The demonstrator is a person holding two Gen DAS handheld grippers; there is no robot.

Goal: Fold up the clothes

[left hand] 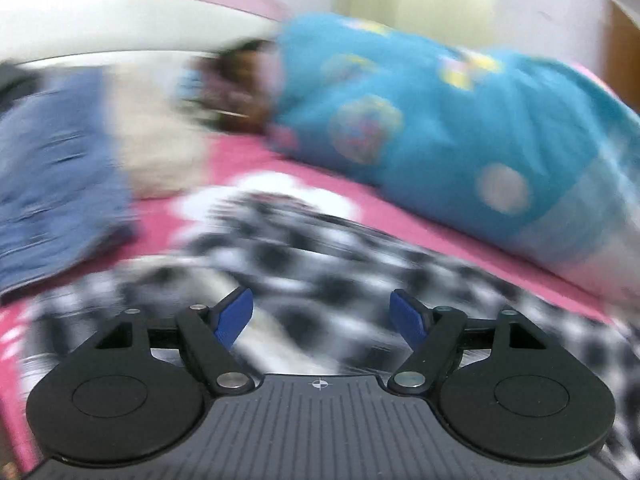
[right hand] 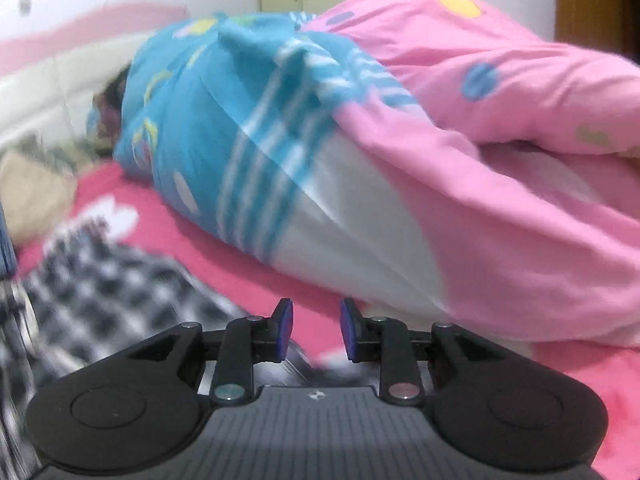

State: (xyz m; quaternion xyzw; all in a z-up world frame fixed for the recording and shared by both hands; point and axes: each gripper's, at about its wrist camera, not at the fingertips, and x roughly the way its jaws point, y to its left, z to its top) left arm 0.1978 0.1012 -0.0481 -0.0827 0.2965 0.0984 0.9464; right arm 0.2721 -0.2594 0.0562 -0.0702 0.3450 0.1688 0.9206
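Observation:
A black-and-white checked garment (left hand: pixel 320 256) lies spread on the pink bedsheet (left hand: pixel 248 156), right under and ahead of my left gripper (left hand: pixel 322 316), which is open with nothing between its blue pads. The same checked garment (right hand: pixel 108 284) shows at the lower left of the right wrist view. My right gripper (right hand: pixel 316 330) hovers over the pink bedsheet (right hand: pixel 240 272) just right of the garment's edge, jaws partly open and empty. Both views are blurred by motion.
A blue denim piece (left hand: pixel 52 200) and a beige cloth (left hand: pixel 156 140) lie at the left. A bulky blue patterned quilt (left hand: pixel 460 128) fills the right. The blue quilt (right hand: pixel 224 128) and a pink quilt (right hand: pixel 520 152) crowd the back right. A white headboard (left hand: pixel 140 28) stands behind.

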